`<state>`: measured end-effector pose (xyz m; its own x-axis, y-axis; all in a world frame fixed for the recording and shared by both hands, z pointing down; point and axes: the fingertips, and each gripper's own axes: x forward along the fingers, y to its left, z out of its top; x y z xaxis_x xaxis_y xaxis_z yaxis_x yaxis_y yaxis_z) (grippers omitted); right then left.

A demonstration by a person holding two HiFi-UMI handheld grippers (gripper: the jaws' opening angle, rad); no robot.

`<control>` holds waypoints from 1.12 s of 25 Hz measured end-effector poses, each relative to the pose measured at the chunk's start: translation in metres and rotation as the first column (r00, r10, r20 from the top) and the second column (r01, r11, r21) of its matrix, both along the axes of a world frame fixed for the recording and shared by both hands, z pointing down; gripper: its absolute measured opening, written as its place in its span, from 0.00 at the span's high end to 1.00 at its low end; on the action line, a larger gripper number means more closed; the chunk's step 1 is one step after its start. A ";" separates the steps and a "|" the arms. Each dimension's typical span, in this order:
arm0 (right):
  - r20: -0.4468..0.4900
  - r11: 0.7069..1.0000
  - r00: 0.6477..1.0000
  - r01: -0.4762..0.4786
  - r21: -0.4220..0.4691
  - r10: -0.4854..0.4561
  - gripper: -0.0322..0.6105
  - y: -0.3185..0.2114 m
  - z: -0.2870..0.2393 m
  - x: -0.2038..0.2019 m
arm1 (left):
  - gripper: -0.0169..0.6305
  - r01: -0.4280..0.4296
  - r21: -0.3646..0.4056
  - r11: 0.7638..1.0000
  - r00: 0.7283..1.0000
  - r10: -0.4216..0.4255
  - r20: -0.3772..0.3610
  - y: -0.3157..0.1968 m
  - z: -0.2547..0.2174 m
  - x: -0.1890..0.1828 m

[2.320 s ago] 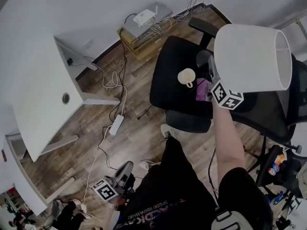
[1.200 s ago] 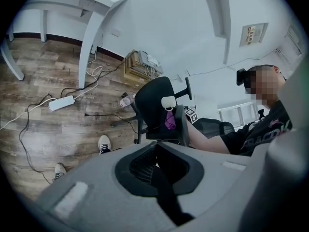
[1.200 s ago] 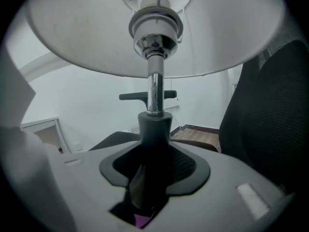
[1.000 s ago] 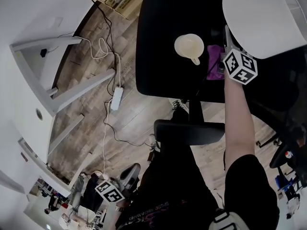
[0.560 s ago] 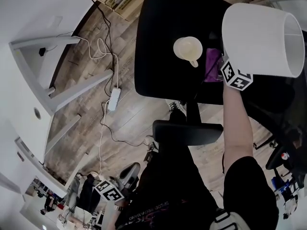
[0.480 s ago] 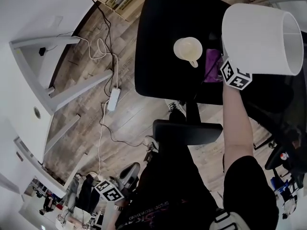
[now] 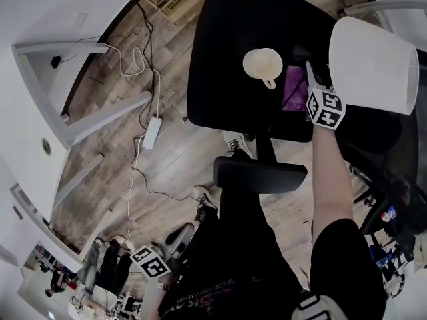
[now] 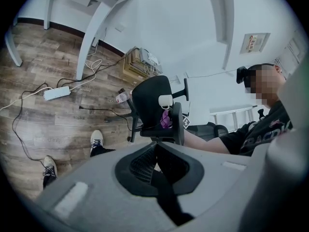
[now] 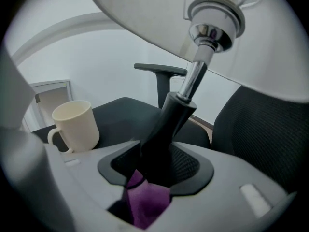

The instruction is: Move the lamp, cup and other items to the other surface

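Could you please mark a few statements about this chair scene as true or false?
1. The cup stands upright on the chair seat. True.
2. The left gripper holds the purple item. False: the left gripper is shut and empty; the purple item lies on the seat.
3. The lamp's stem stands between the right gripper's jaws. True; they have just been opening.
4. The lampshade is black. False: the lampshade is white.

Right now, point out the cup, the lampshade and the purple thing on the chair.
cup (image 7: 262, 64), head view, inside its open mouth.
lampshade (image 7: 370, 62), head view, its white outer side.
purple thing (image 7: 292, 91), head view, its top face.
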<state>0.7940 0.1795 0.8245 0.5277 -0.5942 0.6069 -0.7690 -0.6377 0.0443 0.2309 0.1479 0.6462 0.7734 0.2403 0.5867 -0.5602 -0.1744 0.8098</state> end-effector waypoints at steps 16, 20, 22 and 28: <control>0.078 0.977 0.987 0.148 -0.155 -0.137 0.78 0.041 -0.023 -0.062 | 0.98 0.032 0.067 0.997 0.992 -0.023 -0.122 -0.003 -0.029 0.012; 0.061 0.971 0.985 0.169 -0.169 -0.161 0.95 0.045 -0.057 -0.075 | 0.98 0.099 0.120 0.988 0.977 -0.073 -0.202 -0.011 -0.046 0.003; 0.037 0.965 0.979 0.202 -0.166 -0.199 0.95 0.041 -0.087 -0.087 | 0.98 0.142 0.149 0.979 0.965 -0.104 -0.240 -0.015 -0.058 -0.011; -0.071 0.968 0.966 0.246 -0.045 -0.248 0.95 0.027 -0.211 -0.133 | 0.98 0.286 0.173 0.943 0.911 -0.211 -0.355 -0.020 -0.093 -0.070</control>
<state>0.6614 0.2066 0.6131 0.4124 -0.6909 0.5938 -0.8960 -0.4253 0.1274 0.1606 0.1279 0.5535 0.9478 -0.0884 0.3063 -0.3188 -0.2555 0.9127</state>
